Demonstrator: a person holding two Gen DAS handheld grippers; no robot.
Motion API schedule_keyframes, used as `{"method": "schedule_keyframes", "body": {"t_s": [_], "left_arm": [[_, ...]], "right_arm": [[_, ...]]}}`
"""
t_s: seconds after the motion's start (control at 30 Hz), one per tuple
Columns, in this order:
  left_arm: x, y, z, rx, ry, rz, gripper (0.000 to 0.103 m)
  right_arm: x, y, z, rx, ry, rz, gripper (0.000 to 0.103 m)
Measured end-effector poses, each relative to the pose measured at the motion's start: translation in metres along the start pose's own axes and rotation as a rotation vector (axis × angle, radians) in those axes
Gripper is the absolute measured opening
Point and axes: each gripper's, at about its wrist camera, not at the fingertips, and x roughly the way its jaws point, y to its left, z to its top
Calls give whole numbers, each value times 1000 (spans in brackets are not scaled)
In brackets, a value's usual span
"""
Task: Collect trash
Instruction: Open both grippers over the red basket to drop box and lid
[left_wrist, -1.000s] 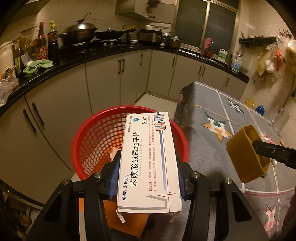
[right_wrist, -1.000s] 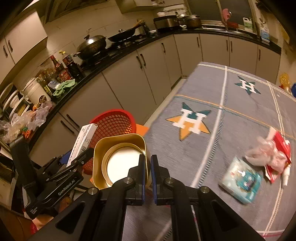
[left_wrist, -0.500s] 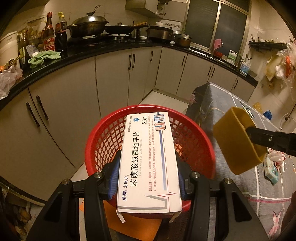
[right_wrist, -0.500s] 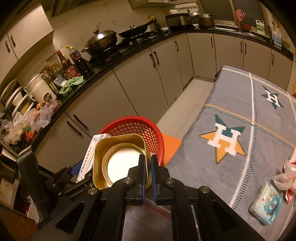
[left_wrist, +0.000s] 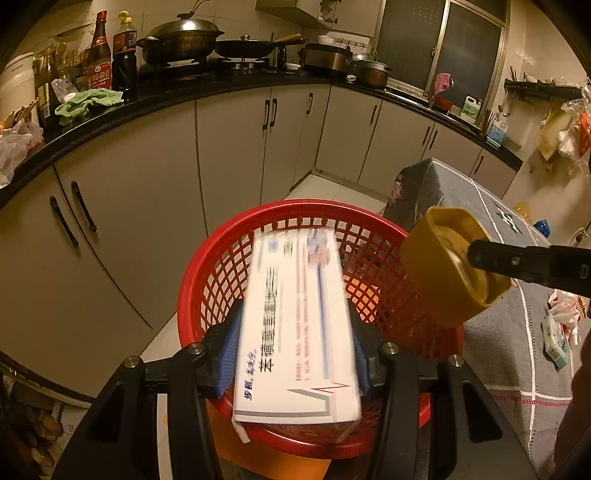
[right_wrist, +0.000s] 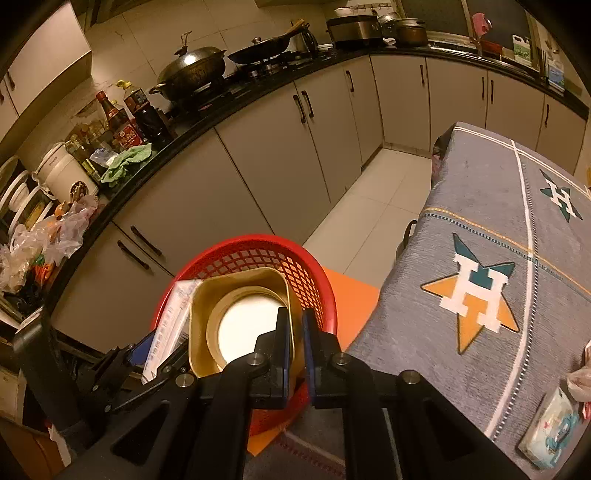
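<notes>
A white medicine box (left_wrist: 295, 328) with Chinese print lies between my left gripper's (left_wrist: 295, 332) blue-padded fingers (left_wrist: 227, 343), over a red mesh basket (left_wrist: 207, 273). The box looks blurred. My right gripper (right_wrist: 295, 332) is shut on the rim of a gold square tin (right_wrist: 240, 321), held over the same basket (right_wrist: 317, 277). The tin (left_wrist: 450, 266) also shows in the left wrist view, at the basket's right rim. The box (right_wrist: 170, 325) shows left of the tin in the right wrist view.
The basket stands on an orange mat (right_wrist: 347, 299) on the floor beside a table with a grey cloth (right_wrist: 480, 206). A tissue pack (right_wrist: 550, 432) and crumpled wrappers (left_wrist: 565, 310) lie on the cloth. Beige cabinets (left_wrist: 236, 147) under a black counter with pots curve behind.
Both grippers have moved left and forward, off the table, to above the basket. The box now looks blurred, as if in motion.
</notes>
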Motion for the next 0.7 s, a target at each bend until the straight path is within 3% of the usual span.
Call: {"method": "schedule_keyframes", "body": {"t_s": [0.13,0.7], "left_arm": [[-1,3,0,-10,1,-1,60],[-38,-31,-4,45,-46,-39,60]], "right_arm": [[0,1,3,-6,-15,14,14],[-55,-17,-28,21,-63,41,15]]}}
